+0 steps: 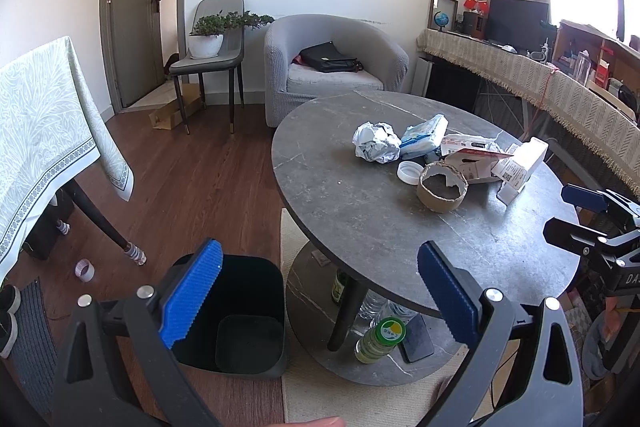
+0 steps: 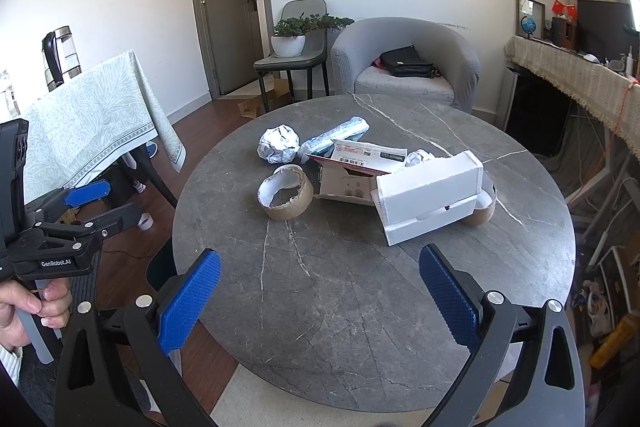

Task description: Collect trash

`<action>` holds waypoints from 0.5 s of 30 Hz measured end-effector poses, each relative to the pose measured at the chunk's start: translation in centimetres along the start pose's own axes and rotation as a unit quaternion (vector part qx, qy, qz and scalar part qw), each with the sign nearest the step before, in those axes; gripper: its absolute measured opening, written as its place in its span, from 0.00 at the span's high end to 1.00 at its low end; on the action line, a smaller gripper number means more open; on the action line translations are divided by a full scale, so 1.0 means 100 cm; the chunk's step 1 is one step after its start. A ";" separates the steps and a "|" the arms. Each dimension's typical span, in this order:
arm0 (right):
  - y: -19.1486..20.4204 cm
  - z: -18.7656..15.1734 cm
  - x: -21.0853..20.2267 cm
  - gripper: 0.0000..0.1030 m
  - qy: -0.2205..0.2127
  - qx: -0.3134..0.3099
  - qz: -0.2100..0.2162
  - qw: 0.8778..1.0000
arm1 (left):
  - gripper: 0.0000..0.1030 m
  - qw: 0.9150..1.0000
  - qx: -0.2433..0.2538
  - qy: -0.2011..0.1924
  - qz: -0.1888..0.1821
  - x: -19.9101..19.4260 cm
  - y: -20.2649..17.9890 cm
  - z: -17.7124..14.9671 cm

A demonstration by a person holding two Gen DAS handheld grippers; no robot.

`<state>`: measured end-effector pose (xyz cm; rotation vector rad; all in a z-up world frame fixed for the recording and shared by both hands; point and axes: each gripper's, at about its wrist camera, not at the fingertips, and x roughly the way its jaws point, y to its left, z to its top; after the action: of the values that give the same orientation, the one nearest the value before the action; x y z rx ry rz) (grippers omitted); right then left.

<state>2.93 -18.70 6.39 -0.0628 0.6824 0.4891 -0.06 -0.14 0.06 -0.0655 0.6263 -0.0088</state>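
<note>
Trash lies on the round grey table (image 2: pixel 360 287): a crumpled paper ball (image 2: pixel 279 143) (image 1: pixel 376 141), a blue-white wrapper pack (image 2: pixel 334 136) (image 1: pixel 424 135), a cardboard tape ring (image 2: pixel 286 197) (image 1: pixel 442 187), a red-white carton (image 2: pixel 352 167) (image 1: pixel 476 163) and a white box (image 2: pixel 430 197) (image 1: pixel 520 163). A black bin (image 1: pixel 240 319) stands open on the floor left of the table. My left gripper (image 1: pixel 320 291) is open and empty, above the bin and table edge. My right gripper (image 2: pixel 320 295) is open and empty over the table's near part.
A white lid (image 1: pixel 409 171) lies by the ring. Bottles (image 1: pixel 380 339) stand on the table's lower shelf. A cloth-covered table (image 1: pixel 44 147) is at left, a grey armchair (image 1: pixel 332 67) and a chair with a plant (image 1: pixel 212 55) behind, a covered desk (image 1: pixel 540 83) at right.
</note>
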 end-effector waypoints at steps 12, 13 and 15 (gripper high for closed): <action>-0.025 0.007 -0.004 0.03 -0.003 0.022 -0.037 0.999 | 0.03 0.999 0.020 -0.017 -0.037 0.001 -0.012 0.012; -0.027 0.008 -0.002 0.03 -0.003 0.022 -0.038 0.999 | 0.03 0.999 0.018 -0.017 -0.041 0.003 -0.011 0.014; -0.031 0.010 0.001 0.03 0.000 0.014 -0.043 0.999 | 0.05 0.998 0.015 -0.014 -0.059 0.007 -0.012 0.017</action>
<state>5.01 -21.22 6.75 -0.0643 0.6831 0.3971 1.52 -1.23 1.08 -0.0738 0.5932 -0.1311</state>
